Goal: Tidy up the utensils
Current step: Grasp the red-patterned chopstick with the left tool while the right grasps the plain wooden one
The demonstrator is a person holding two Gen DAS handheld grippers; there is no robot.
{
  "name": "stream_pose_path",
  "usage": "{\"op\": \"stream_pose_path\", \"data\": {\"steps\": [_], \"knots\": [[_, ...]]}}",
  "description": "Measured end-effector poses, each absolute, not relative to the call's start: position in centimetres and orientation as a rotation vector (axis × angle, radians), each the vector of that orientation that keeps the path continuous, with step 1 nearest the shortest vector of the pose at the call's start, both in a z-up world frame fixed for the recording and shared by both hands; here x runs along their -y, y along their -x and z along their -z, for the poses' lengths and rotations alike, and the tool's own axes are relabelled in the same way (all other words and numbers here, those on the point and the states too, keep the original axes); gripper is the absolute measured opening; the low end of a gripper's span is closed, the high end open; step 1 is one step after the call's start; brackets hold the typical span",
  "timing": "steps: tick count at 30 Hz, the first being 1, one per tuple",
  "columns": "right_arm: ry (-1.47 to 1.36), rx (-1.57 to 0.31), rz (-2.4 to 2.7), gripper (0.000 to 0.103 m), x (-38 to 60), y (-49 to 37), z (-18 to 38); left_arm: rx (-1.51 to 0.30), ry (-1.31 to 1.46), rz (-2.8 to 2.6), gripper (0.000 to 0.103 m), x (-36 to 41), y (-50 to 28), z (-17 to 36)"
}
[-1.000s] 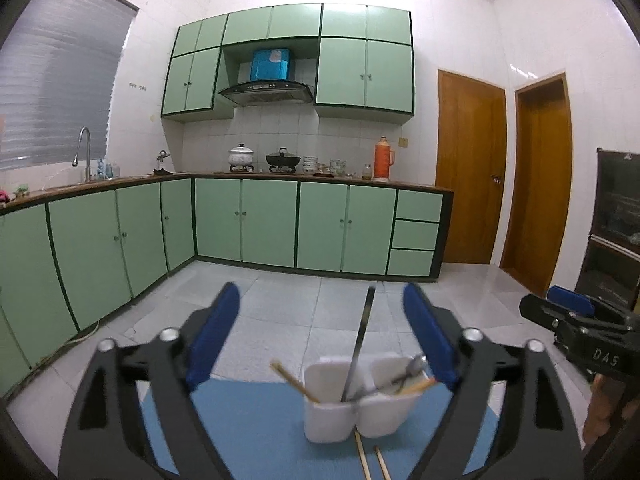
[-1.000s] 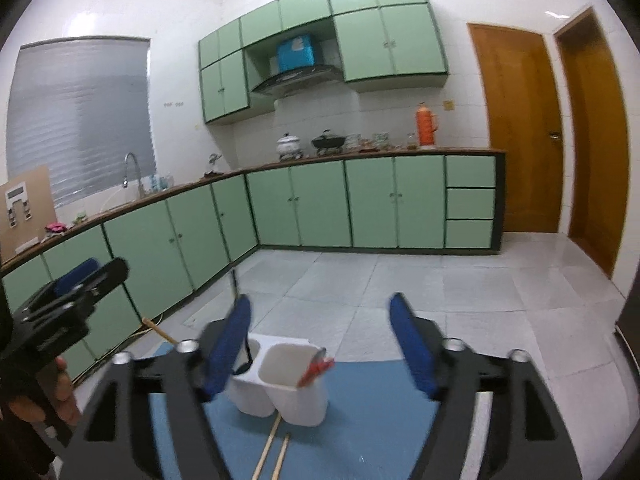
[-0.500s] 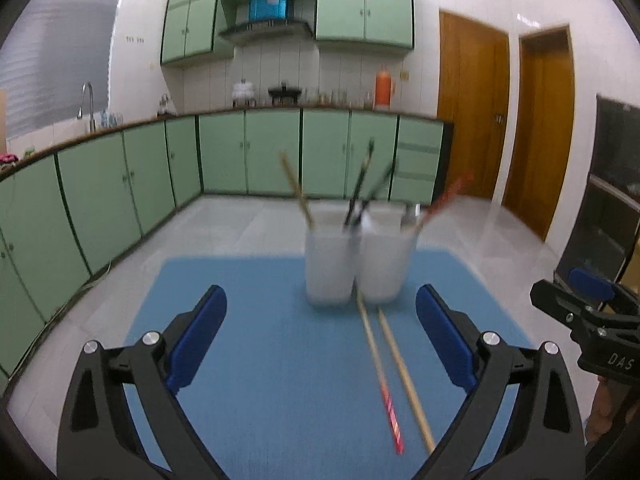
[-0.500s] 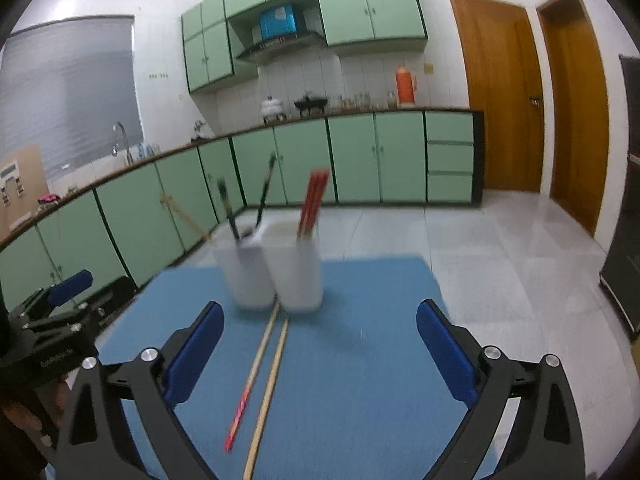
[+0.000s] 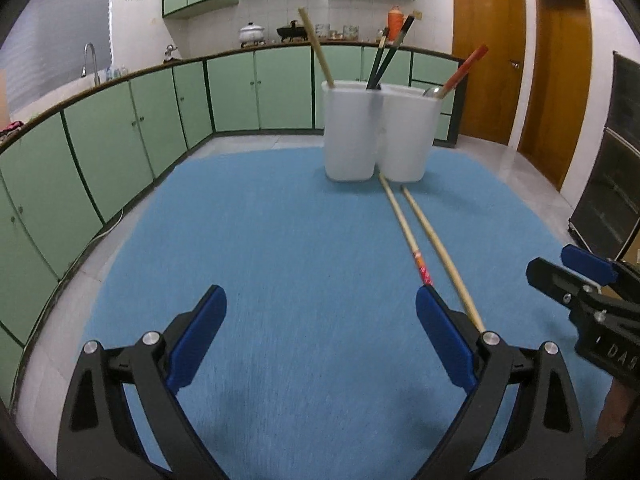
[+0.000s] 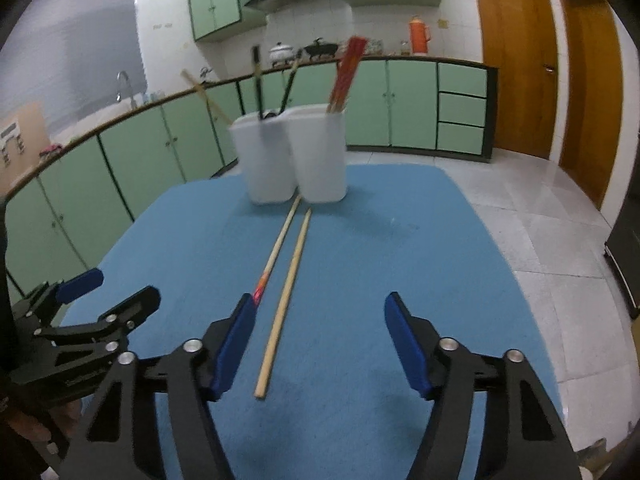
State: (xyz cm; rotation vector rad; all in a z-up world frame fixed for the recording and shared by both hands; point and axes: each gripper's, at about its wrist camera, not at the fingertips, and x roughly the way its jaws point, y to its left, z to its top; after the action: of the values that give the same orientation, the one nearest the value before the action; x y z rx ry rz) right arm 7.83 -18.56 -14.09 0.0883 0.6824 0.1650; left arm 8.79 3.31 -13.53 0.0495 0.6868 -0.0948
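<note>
On the blue mat point(image 6: 400, 240), two chopsticks point(image 6: 283, 300) are seen lying before the white holder point(image 6: 294, 156), between the narrowing, empty right gripper point(image 6: 320, 340) jaws; left gripper point(image 5: 318, 340) gapes wide, empty.

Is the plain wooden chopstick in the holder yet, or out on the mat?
Out. The plain chopstick lies flat on the blue mat, beside the red-tipped one, before the white holder.

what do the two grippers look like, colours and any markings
Both the left gripper and the right gripper share one build: black angular frames with triangular cut-outs, silver round bolts at the pivots, and blue pads lining the jaws. The right one's side carries pale lettering that reads "DAS".
</note>
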Motion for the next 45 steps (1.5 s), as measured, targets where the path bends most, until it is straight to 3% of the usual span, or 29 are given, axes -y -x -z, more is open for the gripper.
{"op": "stream_pose_path", "data": {"steps": [7, 10, 16, 21, 23, 45], "knots": [[-0.071, -0.762, -0.227, 0.036, 16.9, -7.8, 15.9, -0.714, -0.064, 0.097, 0.091, -3.7, -7.9, 14.4], [-0.056, -0.792, -0.236, 0.032, 16.3, -8.1, 16.7, -0.724, -0.054, 0.098, 0.082, -3.9, -8.1, 14.2], [-0.034, -0.844, -0.246, 0.027, 15.3, -9.0, 17.6, -0.734, -0.043, 0.095, 0.082, -3.9, -8.4, 14.3], [-0.038, -0.868, -0.233, 0.017, 15.5, -9.3, 17.9, -0.733, -0.053, 0.101, 0.082, -3.6, -8.4, 14.4], [-0.041, -0.872, -0.225, 0.007, 15.8, -9.4, 18.0, -0.736, -0.057, 0.102, 0.082, -3.4, -8.5, 14.4], [-0.138, -0.855, -0.076, 0.007, 22.5, -10.7, 17.7, -0.809, -0.08, 0.245, 0.081, 3.5, -9.0, 15.6]]}}
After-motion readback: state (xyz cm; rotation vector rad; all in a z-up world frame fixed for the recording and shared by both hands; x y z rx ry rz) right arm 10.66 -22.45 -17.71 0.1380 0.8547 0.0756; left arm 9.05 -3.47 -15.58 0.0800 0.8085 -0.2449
